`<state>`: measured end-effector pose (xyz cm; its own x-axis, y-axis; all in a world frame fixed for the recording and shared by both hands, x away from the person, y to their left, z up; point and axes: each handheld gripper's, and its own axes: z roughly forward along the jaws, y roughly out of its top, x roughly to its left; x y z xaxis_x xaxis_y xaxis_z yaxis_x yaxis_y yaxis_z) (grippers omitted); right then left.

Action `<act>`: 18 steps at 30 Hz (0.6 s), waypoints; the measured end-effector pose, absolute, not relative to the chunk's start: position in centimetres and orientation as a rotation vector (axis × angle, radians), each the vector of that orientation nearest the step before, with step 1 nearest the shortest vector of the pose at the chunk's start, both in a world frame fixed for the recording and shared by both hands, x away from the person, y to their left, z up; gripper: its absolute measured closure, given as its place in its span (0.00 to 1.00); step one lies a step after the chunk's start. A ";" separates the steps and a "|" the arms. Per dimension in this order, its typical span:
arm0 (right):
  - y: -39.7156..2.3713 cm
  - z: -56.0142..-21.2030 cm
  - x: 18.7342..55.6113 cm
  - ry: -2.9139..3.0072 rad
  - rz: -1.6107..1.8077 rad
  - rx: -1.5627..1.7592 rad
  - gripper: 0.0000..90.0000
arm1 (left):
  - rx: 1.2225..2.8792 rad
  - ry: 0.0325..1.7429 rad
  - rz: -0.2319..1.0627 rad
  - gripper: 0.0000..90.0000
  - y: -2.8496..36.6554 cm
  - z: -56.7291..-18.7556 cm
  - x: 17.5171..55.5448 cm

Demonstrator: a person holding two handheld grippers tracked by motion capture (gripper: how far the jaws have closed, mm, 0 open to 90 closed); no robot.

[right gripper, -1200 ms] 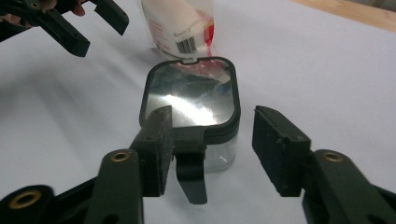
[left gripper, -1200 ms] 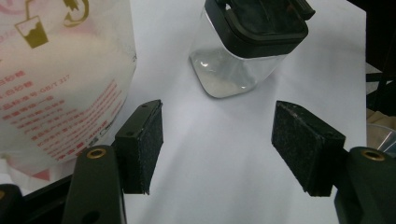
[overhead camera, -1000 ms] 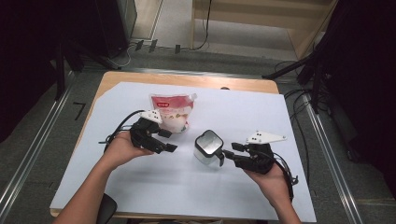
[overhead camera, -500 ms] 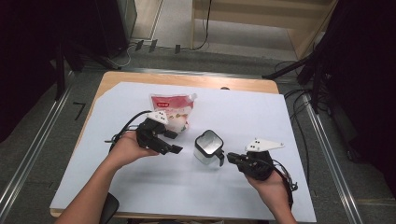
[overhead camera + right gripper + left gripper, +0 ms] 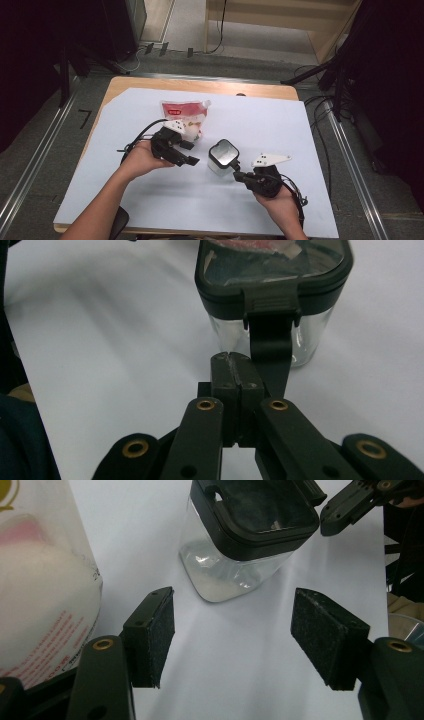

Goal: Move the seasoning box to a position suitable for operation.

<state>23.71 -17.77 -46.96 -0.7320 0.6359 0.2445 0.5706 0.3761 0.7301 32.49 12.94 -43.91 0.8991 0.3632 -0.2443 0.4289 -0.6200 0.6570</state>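
A clear lidded jar (image 5: pixel 223 157) stands mid-bench beside a sugar pouch (image 5: pixel 186 120). Right tongs (image 5: pixel 234 371), pinched together, touch its lid latch (image 5: pixel 270 342); left tongs (image 5: pixel 234 630) gape empty. Lid on; pouring not begun.

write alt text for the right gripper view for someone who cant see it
The right gripper, jaws pressed shut with nothing between them, sits just in front of a clear container with a black lid, beside the black latch tab hanging down its front. The container stands on a white table cover.
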 end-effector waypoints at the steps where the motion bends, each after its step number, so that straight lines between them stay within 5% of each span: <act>1: -17.7 -47.1 23.7 2.548 1.289 1.125 1.00 | 2.306 0.558 -0.110 0.39 12.9 -43.9 32.5; 18: -19.4 -47.4 24.9 2.501 1.278 1.206 1.00 | 2.300 0.514 -0.111 0.39 11.7 -44.4 32.5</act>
